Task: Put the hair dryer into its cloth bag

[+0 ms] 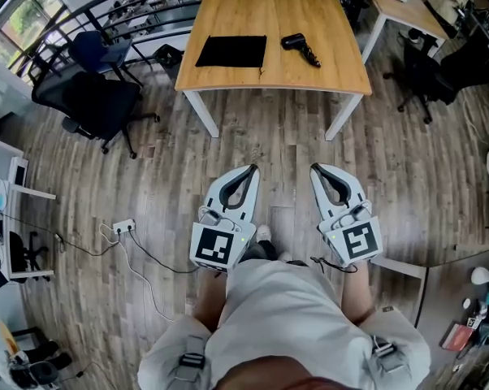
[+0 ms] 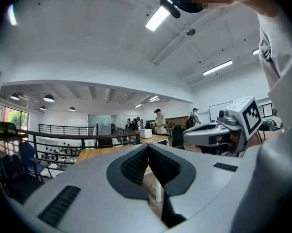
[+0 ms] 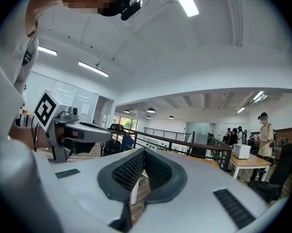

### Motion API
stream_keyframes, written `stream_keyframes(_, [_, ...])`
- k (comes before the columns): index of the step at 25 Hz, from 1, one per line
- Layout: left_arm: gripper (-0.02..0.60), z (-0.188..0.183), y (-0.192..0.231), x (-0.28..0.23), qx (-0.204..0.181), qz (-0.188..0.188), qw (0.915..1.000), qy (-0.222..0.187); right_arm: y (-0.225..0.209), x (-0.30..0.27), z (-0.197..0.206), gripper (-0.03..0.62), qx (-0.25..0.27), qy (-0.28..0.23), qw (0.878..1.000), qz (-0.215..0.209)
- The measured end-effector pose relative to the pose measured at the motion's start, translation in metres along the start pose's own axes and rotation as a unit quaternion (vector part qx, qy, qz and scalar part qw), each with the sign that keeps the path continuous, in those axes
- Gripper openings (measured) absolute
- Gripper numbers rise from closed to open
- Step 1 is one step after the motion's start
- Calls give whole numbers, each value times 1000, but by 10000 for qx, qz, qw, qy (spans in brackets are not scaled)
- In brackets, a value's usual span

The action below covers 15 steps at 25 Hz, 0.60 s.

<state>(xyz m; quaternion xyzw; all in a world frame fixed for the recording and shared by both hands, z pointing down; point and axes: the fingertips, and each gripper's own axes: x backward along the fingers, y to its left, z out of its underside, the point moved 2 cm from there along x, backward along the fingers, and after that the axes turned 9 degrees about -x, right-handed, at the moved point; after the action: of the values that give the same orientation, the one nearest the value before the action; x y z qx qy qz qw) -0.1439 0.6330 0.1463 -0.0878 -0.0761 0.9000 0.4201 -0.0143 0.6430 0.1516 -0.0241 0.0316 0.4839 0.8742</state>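
No words, brand names or numbers can be read anywhere here. The only sign-like marks are the black-and-white square marker on the cube of the left gripper and the matching marker on the right gripper. Both are coded patterns, not letters or digits.

We're looking down on the wooden table, where the black cloth bag lies flat on the left. The hair dryer sits near it on the right, not touching. Our left gripper and right gripper hover side by side over the plank floor, jaws together, well short of the table.
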Motion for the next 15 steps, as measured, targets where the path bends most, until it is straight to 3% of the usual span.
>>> stream_keyframes(15, [20, 12, 61, -23, -3, 185, 9998, -58, -1, -64, -1, 21, 67, 112, 9996, 243])
